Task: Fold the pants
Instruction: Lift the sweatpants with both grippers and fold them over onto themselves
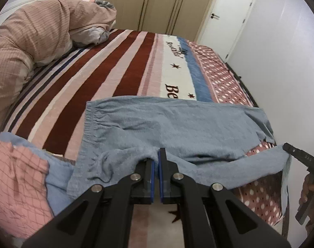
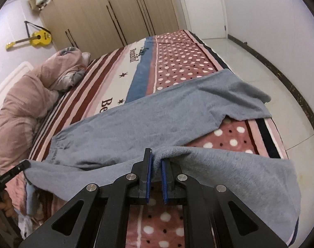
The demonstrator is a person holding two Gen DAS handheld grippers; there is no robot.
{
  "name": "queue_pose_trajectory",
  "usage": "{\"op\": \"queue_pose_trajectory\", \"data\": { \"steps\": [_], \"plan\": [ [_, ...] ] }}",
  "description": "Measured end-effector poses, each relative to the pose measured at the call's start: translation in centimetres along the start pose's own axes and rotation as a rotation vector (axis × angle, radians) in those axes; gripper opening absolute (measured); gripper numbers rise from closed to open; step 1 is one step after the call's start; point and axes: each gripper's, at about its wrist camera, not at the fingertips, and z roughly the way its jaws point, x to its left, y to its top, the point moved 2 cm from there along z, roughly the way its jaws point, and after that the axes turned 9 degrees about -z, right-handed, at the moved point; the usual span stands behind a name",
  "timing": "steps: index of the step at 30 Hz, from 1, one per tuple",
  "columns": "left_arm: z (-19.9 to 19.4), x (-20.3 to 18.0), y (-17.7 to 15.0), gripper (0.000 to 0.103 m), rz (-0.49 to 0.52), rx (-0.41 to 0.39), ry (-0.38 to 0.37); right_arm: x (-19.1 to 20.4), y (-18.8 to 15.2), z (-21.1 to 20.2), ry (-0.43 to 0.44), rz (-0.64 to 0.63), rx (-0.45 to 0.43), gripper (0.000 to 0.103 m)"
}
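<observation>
Pink quilt (image 1: 31,39) bunched, apparently clear of gripped pants (image 1: 167,122).

Both fisheye views are lit evenly by soft, slightly cool indoor light, strong barrel distortion and black vignetting are seen at the corners, mild glare is shown on the white wall (image 1: 280,51), and fine detail is softened throughout.
</observation>
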Motion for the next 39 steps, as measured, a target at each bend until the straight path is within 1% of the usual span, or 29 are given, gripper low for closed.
{"op": "queue_pose_trajectory", "data": {
  "steps": [4,7,10,13,15,18,20,22,25,28,31,35,39],
  "plan": [
    [0.9,-0.5,1.5,0.001,-0.019,0.022,0.048,-0.2,2.9,1.3,0.044,0.011,0.048,0.003],
    [1.9,-0.2,3.0,0.001,-0.032,0.031,0.053,-0.1,4.8,2.7,0.068,-0.008,0.075,0.003],
    [3.6,0.1,4.5,0.001,-0.019,0.057,0.069,0.2,6.7,3.8,0.09,-0.004,0.081,0.003],
    [5.5,0.4,6.5,0.001,-0.01,0.078,0.042,0.7,8.6,5.1,0.068,-0.012,0.094,0.003],
    [6.9,0.5,7.9,0.001,-0.005,0.109,0.015,0.9,9.6,5.9,0.052,-0.007,0.101,0.003],
    [8.9,0.4,9.6,0.001,0.01,0.134,0.0,1.3,11.3,7.6,0.015,-0.028,0.149,0.003],
    [10.0,0.4,10.1,0.001,0.003,0.148,0.003,1.4,12.3,8.7,-0.015,-0.056,0.19,0.003],
    [11.2,0.2,10.5,0.001,-0.004,0.148,0.006,1.4,13.0,9.7,-0.024,-0.074,0.205,0.003],
    [12.8,0.2,10.8,0.002,-0.009,0.145,0.038,1.2,13.6,11.6,-0.03,-0.127,0.215,0.003],
    [14.6,0.5,11.0,0.002,-0.017,0.151,0.065,0.9,13.8,14.3,-0.008,-0.151,0.236,0.003],
    [16.4,0.4,11.4,0.002,0.003,0.163,0.084,0.6,14.3,16.4,0.013,-0.157,0.265,0.003],
    [18.2,0.5,11.7,0.003,0.008,0.177,0.087,0.2,14.5,18.7,-0.023,-0.233,0.301,0.003],
    [19.0,1.2,12.0,0.003,-0.013,0.181,0.099,-0.8,15.0,20.4,0.007,-0.196,0.323,0.003]
  ]
}}
